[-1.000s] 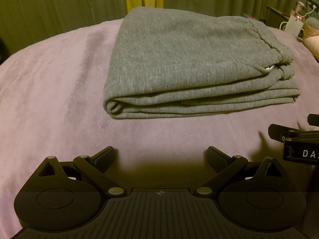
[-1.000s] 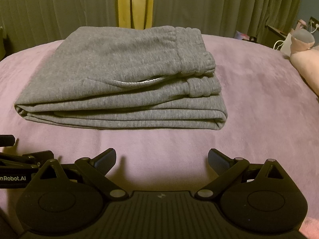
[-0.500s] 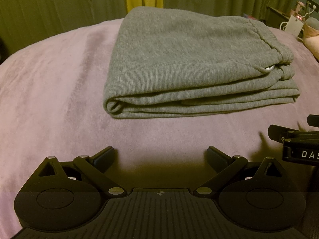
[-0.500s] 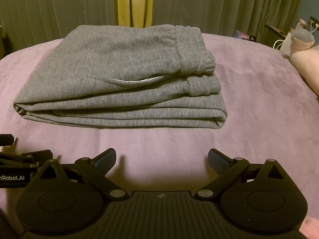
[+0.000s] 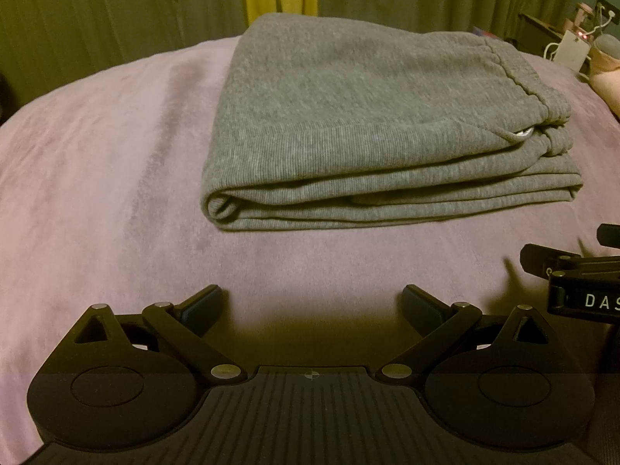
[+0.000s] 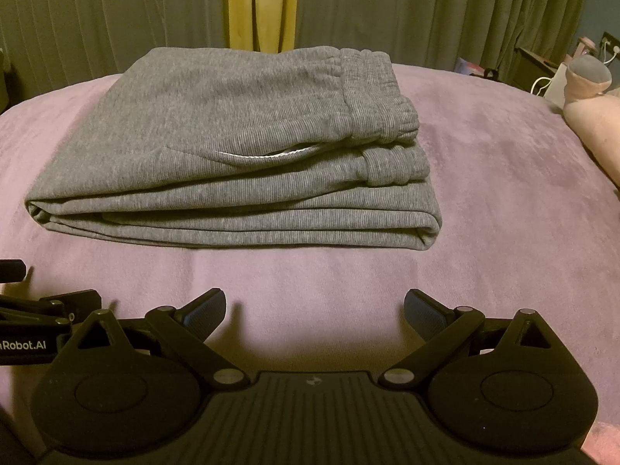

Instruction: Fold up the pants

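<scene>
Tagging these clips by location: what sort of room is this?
Probably a bedroom: folded grey pants lie on a soft mauve blanket, with floor-length curtains behind and a cluttered side table at the right.

White letters "DAS" show on the black right gripper (image 5: 581,271), at the right edge of the left wrist view; the word is cut off there. White letters "Robot.AI" show on the black left gripper (image 6: 35,329), at the left edge of the right wrist view, also cut off.
</scene>
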